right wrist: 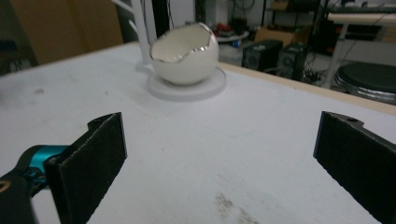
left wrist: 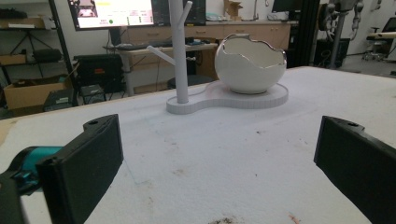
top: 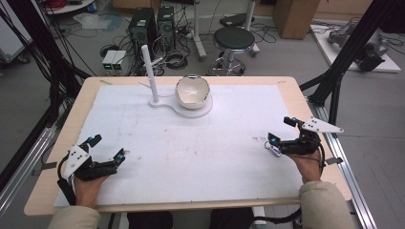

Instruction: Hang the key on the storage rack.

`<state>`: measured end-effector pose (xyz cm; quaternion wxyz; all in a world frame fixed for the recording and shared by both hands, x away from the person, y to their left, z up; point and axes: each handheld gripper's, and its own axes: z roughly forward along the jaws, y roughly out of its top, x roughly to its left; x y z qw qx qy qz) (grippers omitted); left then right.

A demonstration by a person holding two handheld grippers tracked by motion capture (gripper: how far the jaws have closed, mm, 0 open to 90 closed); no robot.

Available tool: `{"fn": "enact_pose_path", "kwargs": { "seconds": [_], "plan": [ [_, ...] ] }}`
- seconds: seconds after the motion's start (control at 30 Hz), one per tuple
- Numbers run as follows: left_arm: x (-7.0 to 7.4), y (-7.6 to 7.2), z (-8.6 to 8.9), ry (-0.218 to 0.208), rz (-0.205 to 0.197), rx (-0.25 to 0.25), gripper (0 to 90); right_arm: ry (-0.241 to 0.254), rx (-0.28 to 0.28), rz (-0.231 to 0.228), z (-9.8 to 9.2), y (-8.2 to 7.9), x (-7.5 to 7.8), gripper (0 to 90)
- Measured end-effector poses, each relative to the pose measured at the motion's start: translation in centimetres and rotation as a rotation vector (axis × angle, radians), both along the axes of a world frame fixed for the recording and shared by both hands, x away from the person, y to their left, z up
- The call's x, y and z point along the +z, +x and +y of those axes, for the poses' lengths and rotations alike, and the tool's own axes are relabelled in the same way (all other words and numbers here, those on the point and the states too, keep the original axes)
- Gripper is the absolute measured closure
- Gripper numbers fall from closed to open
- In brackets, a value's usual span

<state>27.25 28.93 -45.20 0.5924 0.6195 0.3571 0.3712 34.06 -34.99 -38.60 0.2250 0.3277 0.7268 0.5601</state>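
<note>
Fingers spread on our left gripper and right gripper, lower frame; a careless reach could topple the eggshell bowl at upper centre.

A wooden table holds a big white sheet that covers most of its top — only a thin strip of wood shows around the edges. Near the far side of the sheet sits a flat white stand, with a tall white post sticking up on its left part and a white bowl shaped like a cracked eggshell sitting on its round right part. The sheet has small brown specks and smudges on the near part — the rest looks clean and white.
</note>
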Motion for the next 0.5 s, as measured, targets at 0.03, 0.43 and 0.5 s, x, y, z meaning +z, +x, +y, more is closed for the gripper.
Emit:
{"fn": "enact_pose_path", "kwargs": {
  "seconds": [0.03,0.43,0.5],
  "plan": [
    [0.0,0.0,0.0,0.001,0.005,0.001,1.7,-0.017,-0.002,0.016,-0.1,0.2,0.2,1.7],
    [0.1,0.1,-0.1,0.015,0.013,-0.001,1.7,-0.227,0.127,0.201,-1.4,3.9,0.9,1.6],
    [0.0,0.1,-0.1,0.012,0.013,-0.002,1.7,-0.245,0.144,0.234,-1.8,4.4,0.7,1.7]
  ]
}}
